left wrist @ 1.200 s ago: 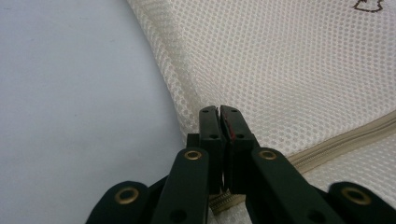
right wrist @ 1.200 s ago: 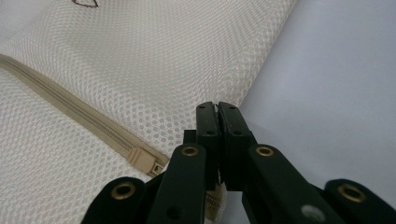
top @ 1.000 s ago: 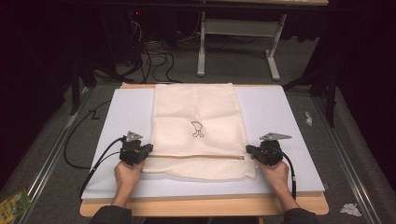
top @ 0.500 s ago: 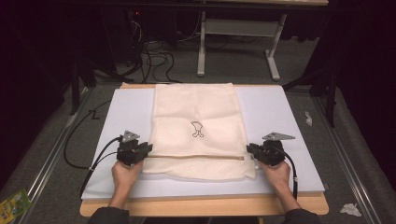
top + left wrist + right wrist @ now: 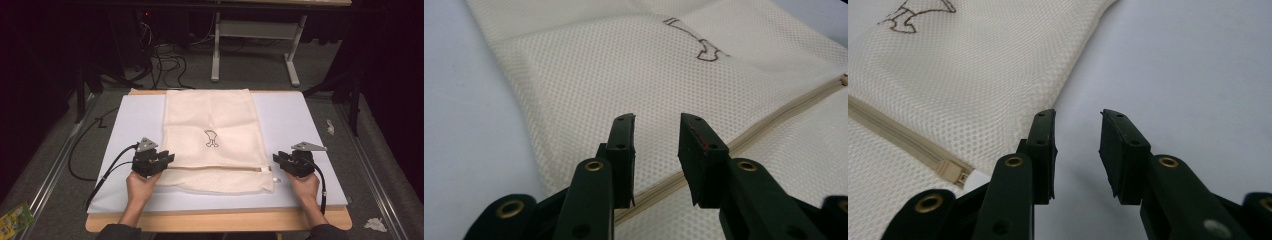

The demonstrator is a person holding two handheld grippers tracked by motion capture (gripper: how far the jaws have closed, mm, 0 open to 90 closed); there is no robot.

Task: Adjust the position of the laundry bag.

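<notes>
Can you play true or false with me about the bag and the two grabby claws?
1. The mesh bag lies flat on the white board. True.
2. The left gripper is squeezing the bag. False: its jaws have just been opening, with nothing pinched between them, and the bag lies beneath.
3. The bag has a small dark drawing on it. True.
4. The right gripper is over the middle of the bag. False: it is at the bag's side edge, above the white board, near the end of the zipper.
5. The zipper runs across the end of the bag nearest the person. True.
</notes>
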